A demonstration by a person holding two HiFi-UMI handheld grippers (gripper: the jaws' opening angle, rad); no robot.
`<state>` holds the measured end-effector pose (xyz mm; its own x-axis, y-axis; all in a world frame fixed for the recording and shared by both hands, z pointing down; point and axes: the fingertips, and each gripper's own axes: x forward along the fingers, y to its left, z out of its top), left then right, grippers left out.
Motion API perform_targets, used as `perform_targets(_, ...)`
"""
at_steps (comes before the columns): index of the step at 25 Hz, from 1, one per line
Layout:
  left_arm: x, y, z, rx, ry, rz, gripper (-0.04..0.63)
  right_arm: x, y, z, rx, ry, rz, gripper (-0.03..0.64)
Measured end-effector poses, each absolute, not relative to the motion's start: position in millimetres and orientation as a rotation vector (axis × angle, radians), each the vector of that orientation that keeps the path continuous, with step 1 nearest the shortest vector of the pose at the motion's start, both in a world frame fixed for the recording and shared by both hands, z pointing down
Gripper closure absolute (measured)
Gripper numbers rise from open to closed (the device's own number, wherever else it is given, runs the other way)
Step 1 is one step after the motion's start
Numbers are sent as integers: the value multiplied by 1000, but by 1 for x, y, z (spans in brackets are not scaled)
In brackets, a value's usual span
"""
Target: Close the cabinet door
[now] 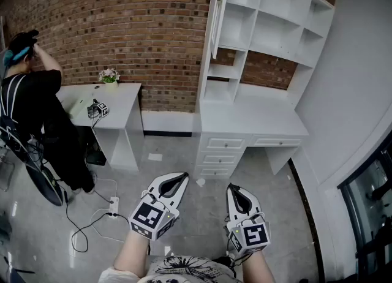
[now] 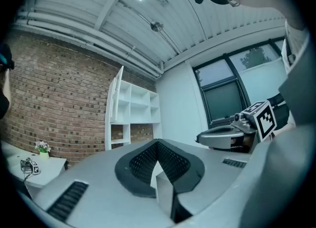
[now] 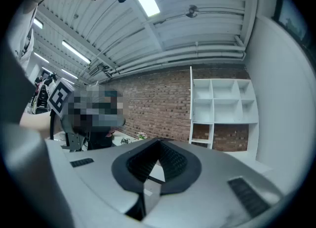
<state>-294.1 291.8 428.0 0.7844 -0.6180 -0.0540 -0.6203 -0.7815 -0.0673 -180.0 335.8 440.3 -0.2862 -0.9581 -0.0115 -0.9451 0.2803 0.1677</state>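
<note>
The white shelf cabinet (image 1: 269, 18) stands against the brick wall above a white desk with drawers (image 1: 248, 122). Its narrow door (image 1: 215, 12) stands open on the left side and shows nearly edge-on. The same door appears as a tall white panel (image 2: 116, 94) in the left gripper view and as a thin edge (image 3: 191, 103) in the right gripper view. My left gripper (image 1: 182, 178) and right gripper (image 1: 233, 188) are held low over the floor, side by side and well short of the cabinet. Both are shut with nothing between the jaws.
A person in black (image 1: 33, 104) stands at a second white desk (image 1: 113, 101) at the left, which carries a small flower pot (image 1: 109, 77). Cables and a power strip (image 1: 113, 203) lie on the grey floor. A dark window (image 1: 373, 196) is at the right.
</note>
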Motion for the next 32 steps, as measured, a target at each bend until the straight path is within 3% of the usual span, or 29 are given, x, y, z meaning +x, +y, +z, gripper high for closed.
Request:
perform_targets(20, -288, 277, 436, -2959, 1019, 98, 581, -165, 327, 448, 1916, -2360, -199, 611)
perform_targets(32, -260, 219, 456, -2979, 1089, 73, 581, -133, 253, 462, 1844, -2439, -139, 611)
